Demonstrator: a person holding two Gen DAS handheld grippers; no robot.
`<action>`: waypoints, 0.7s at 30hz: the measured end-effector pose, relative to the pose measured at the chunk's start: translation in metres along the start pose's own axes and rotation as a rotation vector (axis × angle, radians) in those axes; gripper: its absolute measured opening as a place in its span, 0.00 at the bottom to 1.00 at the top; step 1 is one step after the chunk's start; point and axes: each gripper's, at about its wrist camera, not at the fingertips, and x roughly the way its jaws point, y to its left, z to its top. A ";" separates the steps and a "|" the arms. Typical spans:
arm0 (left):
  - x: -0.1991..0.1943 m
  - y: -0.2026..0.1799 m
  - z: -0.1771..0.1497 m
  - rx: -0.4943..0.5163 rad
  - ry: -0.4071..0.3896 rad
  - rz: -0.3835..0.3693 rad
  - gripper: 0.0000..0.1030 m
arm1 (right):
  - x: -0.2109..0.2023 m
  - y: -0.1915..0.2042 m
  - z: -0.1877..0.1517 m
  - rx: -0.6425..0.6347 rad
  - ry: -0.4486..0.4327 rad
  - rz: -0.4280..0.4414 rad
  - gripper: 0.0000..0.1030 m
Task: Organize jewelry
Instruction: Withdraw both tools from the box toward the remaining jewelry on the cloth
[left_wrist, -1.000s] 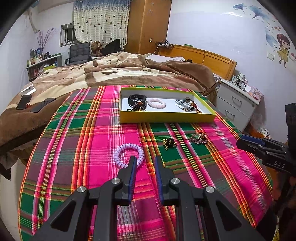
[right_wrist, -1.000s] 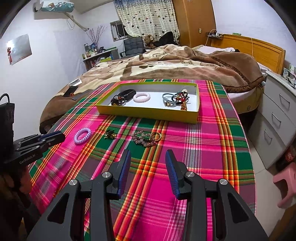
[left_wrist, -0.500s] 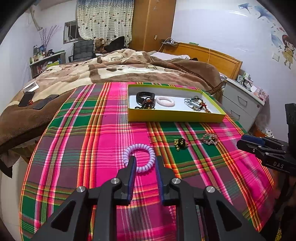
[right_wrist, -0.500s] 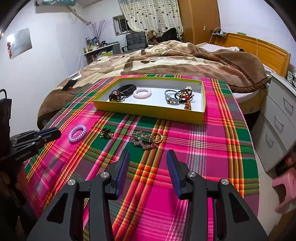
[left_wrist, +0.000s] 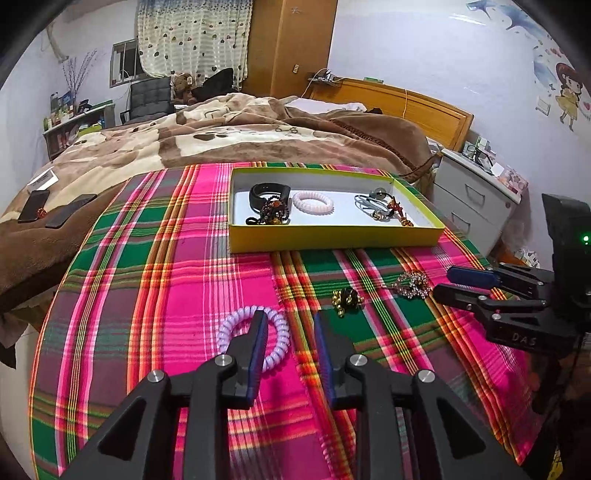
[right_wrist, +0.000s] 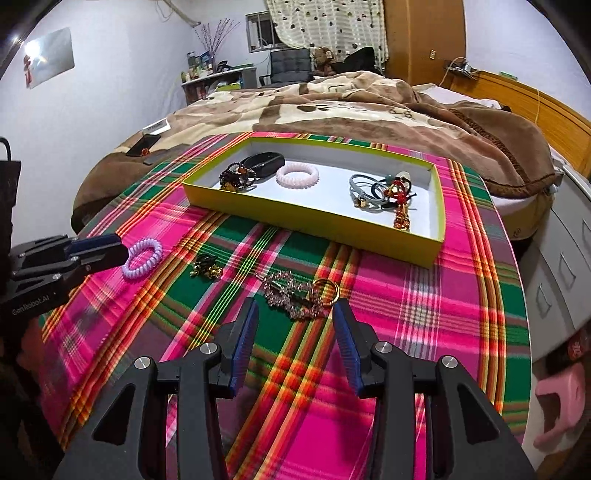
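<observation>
Success with the purple coil hair tie at ten o'clock of the opening, empty left gripper means straddling its near rim before closing, while the spread right gripper waits over the brooch.

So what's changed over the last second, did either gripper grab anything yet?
Nothing grabbed. The left gripper has closed in on the purple coil hair tie, its jaws opening, one finger now over the ring. The right gripper moved up to the rhinestone piece, still open. The loose pieces and the yellow tray have not moved.
</observation>
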 end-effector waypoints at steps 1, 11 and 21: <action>0.001 0.000 0.001 -0.001 -0.001 0.000 0.25 | 0.002 -0.001 0.001 -0.004 0.004 0.001 0.42; 0.005 0.008 0.000 -0.024 0.003 -0.002 0.25 | 0.024 -0.004 0.004 -0.012 0.056 0.037 0.42; 0.003 0.012 -0.002 -0.036 -0.003 -0.001 0.25 | 0.018 0.010 -0.005 -0.037 0.089 0.120 0.42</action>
